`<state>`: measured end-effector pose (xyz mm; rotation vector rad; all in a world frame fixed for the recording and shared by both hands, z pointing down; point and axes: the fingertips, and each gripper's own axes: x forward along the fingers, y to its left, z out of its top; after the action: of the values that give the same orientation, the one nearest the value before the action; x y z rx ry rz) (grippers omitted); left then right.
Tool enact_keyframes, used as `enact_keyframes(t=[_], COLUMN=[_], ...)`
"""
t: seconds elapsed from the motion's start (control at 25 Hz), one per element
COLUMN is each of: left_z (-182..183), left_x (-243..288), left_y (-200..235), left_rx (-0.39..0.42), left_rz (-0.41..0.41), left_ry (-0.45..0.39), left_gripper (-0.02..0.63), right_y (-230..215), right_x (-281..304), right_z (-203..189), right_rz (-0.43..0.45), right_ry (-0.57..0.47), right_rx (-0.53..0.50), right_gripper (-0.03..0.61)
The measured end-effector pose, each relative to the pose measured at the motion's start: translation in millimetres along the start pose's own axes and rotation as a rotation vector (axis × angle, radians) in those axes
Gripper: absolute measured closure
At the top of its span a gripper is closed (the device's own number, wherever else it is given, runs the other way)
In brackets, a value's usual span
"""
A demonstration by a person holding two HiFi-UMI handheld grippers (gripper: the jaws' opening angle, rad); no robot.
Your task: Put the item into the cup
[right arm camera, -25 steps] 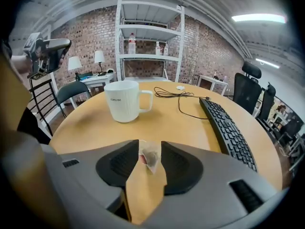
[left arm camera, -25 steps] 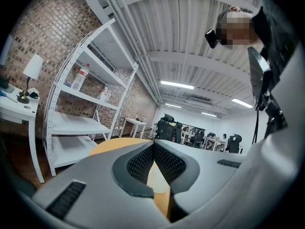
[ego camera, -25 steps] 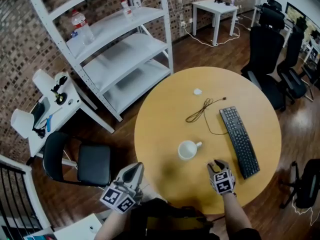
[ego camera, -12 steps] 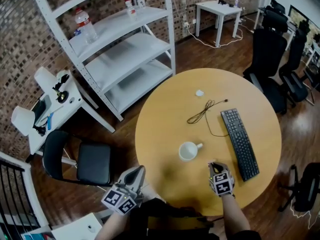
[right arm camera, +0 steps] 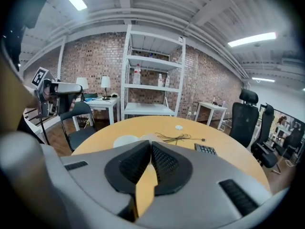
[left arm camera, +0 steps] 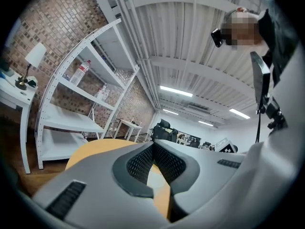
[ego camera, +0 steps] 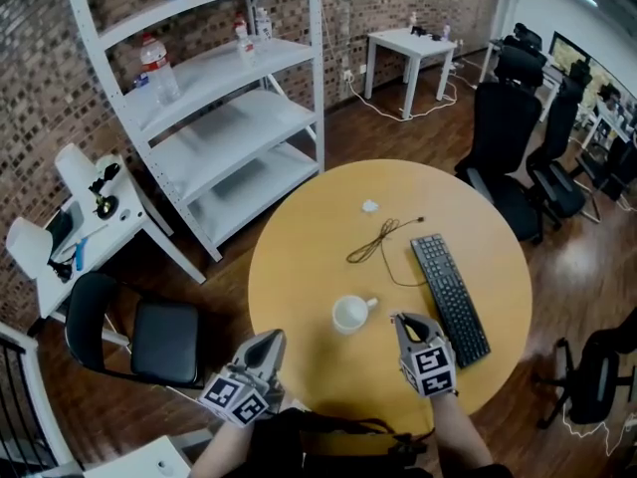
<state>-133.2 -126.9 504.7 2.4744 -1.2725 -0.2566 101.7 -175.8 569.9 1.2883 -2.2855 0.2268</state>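
A white cup (ego camera: 350,313) with its handle to the right stands on the round yellow table (ego camera: 299,267), near the front. A small white item (ego camera: 370,206) lies far back on the table, beyond a coiled dark cable (ego camera: 378,241). My right gripper (ego camera: 406,322) hovers just right of the cup, shut with nothing between its jaws. In the right gripper view the cup (right arm camera: 125,140) shows just past the closed tips, and the small white item (right arm camera: 178,127) lies farther off. My left gripper (ego camera: 265,351) is held at the table's near left edge, shut and empty.
A black keyboard (ego camera: 450,285) lies right of the cup, close to my right gripper. White shelving (ego camera: 214,98) with bottles stands behind the table. A black chair (ego camera: 149,337) is at the left, office chairs (ego camera: 503,118) at the right, and a small white table (ego camera: 408,48) at the back.
The view has shifted, so the table sits further left and lower. My right gripper has come forward to level with the cup. The left gripper has hardly moved.
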Motion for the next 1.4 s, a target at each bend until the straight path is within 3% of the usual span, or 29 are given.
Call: enact_keyframes(t=[0.28,0.48,0.72,0.8,1.12,1.4], left_z=[16.3,19.6,24.2,25.1,31.8,29.4], left_x=[-28.5,-56.9,-80.3,-82.1,-73.3,-44.5], left_y=[25.6,45.9,71.1,75.1,66.9,46.0], left_rx=[-0.004,-0.006,-0.005,-0.002,-0.001,0.016], left_rz=[0.062,0.109,0.132,0.127,0.064,-0.014], left_ry=[-0.052,-0.059,-0.042,-0.039,-0.027,-0.01], left_gripper=[0.615,0.615,0.615,0.615,0.615,0.615], right_y=[37.3,54.8,59.1,59.2,53.0,33.7], right_x=[30.9,63.5,87.7,88.1,64.1,-5.2], right_z=[43.1,28.4,4.3,2.7,20.8,47.8], right_rz=[0.082,0.101,0.065,0.059,0.013,-0.015], right_ry=[-0.057,-0.027,0.021,0.018,-0.028,-0.208], right_rx=[-0.057,-0.06,0.019,0.034,0.061,0.145], right_gripper=[0.581,0.557,0.54,0.48,0.48,0.48])
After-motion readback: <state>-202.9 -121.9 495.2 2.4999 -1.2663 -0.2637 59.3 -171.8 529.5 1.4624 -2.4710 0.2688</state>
